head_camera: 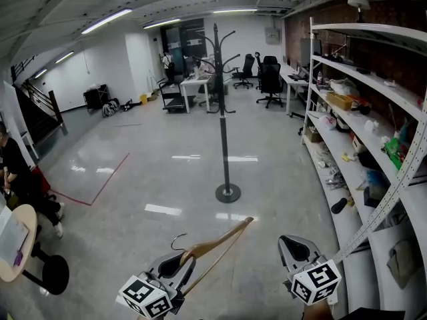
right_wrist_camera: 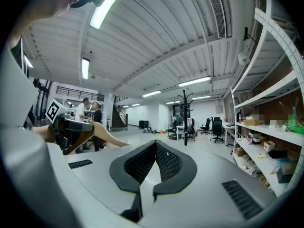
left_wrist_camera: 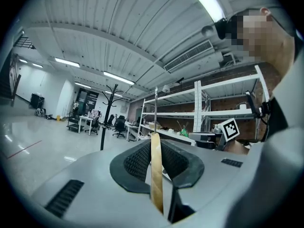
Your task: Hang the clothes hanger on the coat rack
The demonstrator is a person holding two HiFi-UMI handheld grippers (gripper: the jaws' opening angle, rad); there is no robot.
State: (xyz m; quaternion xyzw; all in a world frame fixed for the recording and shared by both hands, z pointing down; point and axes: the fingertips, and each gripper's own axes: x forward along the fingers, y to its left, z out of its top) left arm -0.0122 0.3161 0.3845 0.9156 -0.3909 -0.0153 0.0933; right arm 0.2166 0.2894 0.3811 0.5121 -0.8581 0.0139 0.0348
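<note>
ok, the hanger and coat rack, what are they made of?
Hanger: looks like varnished wood, light tan with slight sheen; hook thin dark wire, likely metal. Coat rack: probably black-painted metal, going by slim pole and flat disc base.

In the head view my left gripper (head_camera: 190, 259) and right gripper (head_camera: 285, 242) run off the bottom edge, leaving only jaws and marker cubes in frame. The wooden hanger (head_camera: 230, 231) loses its near end behind my left jaws. Looking along those jaws, I see it only as an edge-on strip (its hook is just a thin wire). The clutter on the shelves (head_camera: 363, 81) is too small to name. A seated person (head_camera: 17, 172) and a round table (head_camera: 27, 219) are cut by the left edge. The figure (head_camera: 165, 62) by the far desks is a speck.
</note>
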